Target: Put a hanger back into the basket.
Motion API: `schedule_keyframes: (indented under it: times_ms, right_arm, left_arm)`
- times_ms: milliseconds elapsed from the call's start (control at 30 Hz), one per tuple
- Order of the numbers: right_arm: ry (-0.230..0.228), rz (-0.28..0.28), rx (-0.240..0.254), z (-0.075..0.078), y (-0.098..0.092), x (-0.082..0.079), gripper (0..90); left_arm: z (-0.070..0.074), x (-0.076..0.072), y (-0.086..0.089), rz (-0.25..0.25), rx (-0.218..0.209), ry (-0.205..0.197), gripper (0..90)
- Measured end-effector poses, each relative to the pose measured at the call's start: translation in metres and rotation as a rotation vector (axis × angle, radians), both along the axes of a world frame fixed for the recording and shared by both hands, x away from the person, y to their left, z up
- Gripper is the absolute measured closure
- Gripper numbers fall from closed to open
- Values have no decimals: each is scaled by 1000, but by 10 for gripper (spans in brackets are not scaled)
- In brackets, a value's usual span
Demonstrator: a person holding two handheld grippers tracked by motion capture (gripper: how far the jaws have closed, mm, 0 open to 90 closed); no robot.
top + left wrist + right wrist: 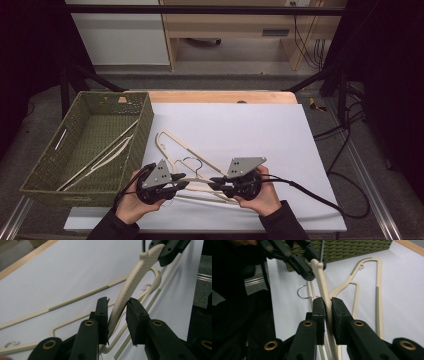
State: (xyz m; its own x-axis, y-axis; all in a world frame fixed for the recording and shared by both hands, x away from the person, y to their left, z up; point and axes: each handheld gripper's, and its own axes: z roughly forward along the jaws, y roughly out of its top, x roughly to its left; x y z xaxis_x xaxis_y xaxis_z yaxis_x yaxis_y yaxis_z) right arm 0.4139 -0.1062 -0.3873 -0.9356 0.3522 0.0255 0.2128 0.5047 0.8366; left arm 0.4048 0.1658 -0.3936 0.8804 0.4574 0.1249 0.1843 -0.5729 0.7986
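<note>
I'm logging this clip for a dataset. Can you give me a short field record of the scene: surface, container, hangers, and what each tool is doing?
surface: white sheet over a wooden table
container: green woven basket at the left, cream hangers inside
held item: cream hanger, lifted between both tools
left tool: jaws around the hanger's arm, a gap on one side
right tool: jaws shut on the same hanger
on sheet: another cream hanger lying flat

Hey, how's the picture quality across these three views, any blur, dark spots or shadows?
High view: evenly lit white sheet, but both sides fall to black. Left gripper view: the hanger is fairly sharp and casts soft shadows; the near black parts blur. Right gripper view: the left third is murky dark, and the basket is soft.
</note>
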Motion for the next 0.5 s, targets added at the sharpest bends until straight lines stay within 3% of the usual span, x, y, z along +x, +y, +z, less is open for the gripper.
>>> schedule_keyframes:
  times_ms: [167, 233, 367, 433, 500]
  right_arm:
    - [-26, -30, -7, 0, -3, 2, 759]
    - [-45, -58, -3, -1, -5, 3, 719]
    - [-59, -75, 9, -1, -8, 4, 654]
    - [-87, -88, 2, -1, -8, 5, 623]
    - [-87, -96, -8, -2, -9, 5, 619]
  left_arm:
    - [2, -4, -4, -18, 15, 11, 785]
    - [2, -6, -6, -36, -19, 60, 808]
    - [5, -10, -8, -59, -9, 60, 846]
    - [4, -12, -11, -55, -28, 74, 863]
    - [4, -13, -12, -49, -29, 73, 865]
